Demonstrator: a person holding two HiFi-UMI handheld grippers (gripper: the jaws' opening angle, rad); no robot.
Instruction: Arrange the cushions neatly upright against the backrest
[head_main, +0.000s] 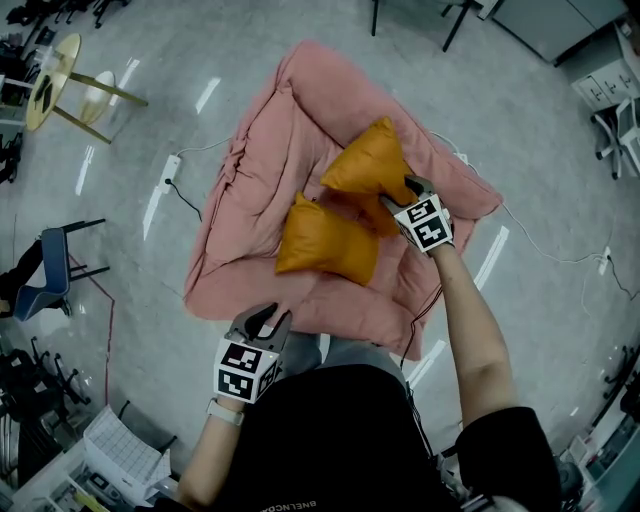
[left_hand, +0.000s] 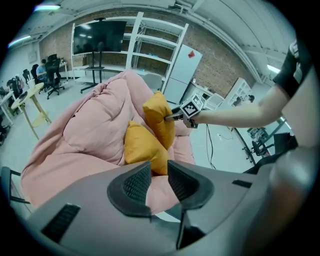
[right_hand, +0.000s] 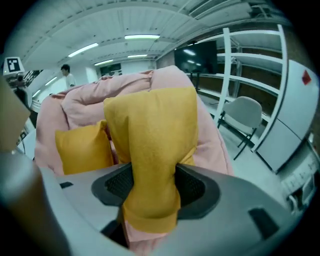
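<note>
Right claw (right_hand: 152, 187) clamped on edge of orange cushion (right_hand: 150, 135), fabric bunched between pads, cushion rising just ahead of it. Second cushion (right_hand: 82, 147) beside, to claw's left, on pink floor sofa (right_hand: 90, 100). Left claw (left_hand: 159, 182) jaws apart, nothing between, at sofa's near edge.

A puffy pink fabric sofa (head_main: 260, 150) rests on the glossy grey floor (head_main: 530, 130); a mustard-yellow fabric cushion (head_main: 325, 243) lies on its seat.
</note>
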